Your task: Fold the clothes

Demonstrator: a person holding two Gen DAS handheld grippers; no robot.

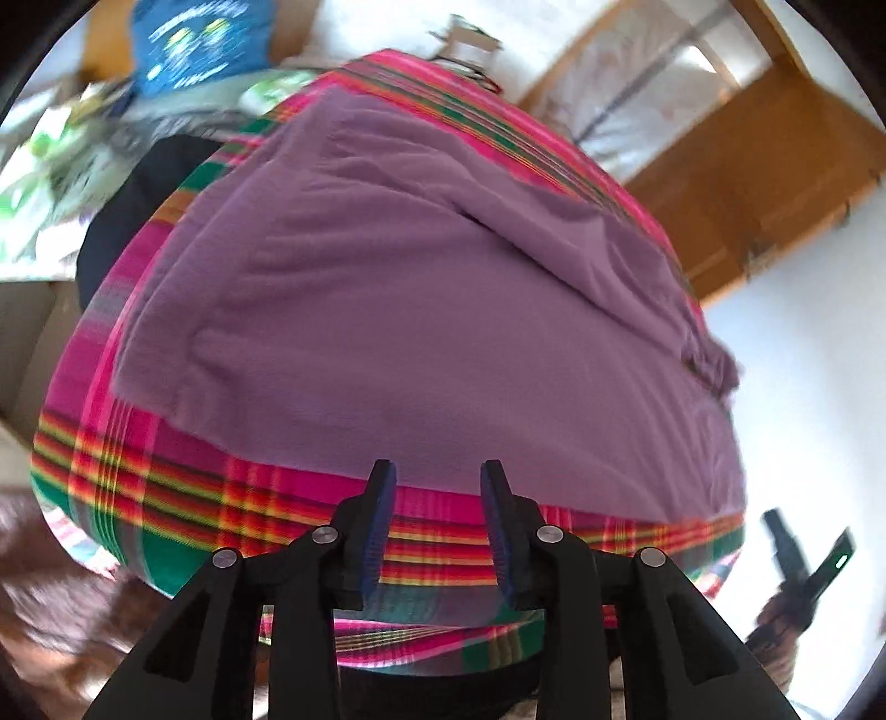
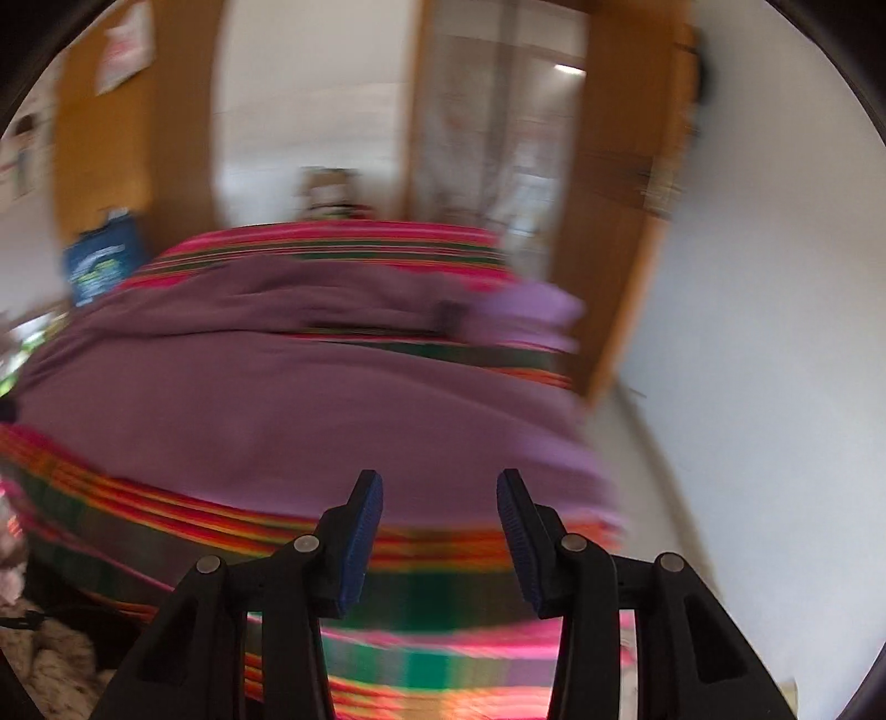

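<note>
Left wrist view: motion blur softens the edges; the far left clutter reads only as green-white printed fabric, shapes not resolvable. The purple garment (image 1: 421, 299) lies spread flat over a plaid cloth (image 1: 183, 498) of pink, red, green and yellow stripes, filling most of the frame; its weave looks soft and matte, with a raised fold ridge running diagonally toward the far right and a bunched lump at the right edge. Its near hem sits just beyond the left gripper (image 1: 437, 476), whose 2 black fingers with ribbed blue pads (image 1: 382, 526) stand apart, gap clear, nothing held. A blue printed item (image 1: 199, 44) lies far left, cut off by the frame. A dark patch at left of the cloth is unidentifiable. Wooden door frame (image 1: 775, 166) far right. At lower right the other tool (image 1: 803, 559) shows, blurred and partly cut off by the lens rim. Right wrist view: heavier blur throughout; background wall papers unreadable. Purple garment (image 2: 288, 410) again covers the plaid cloth (image 2: 421, 653), a long fold crossing its far part, a paler purple end sticking out far right. Right gripper (image 2: 439, 493) hovers at the near hem, fingers wide apart, empty. A fuzzy beige textile at lower left is cut off.
</note>
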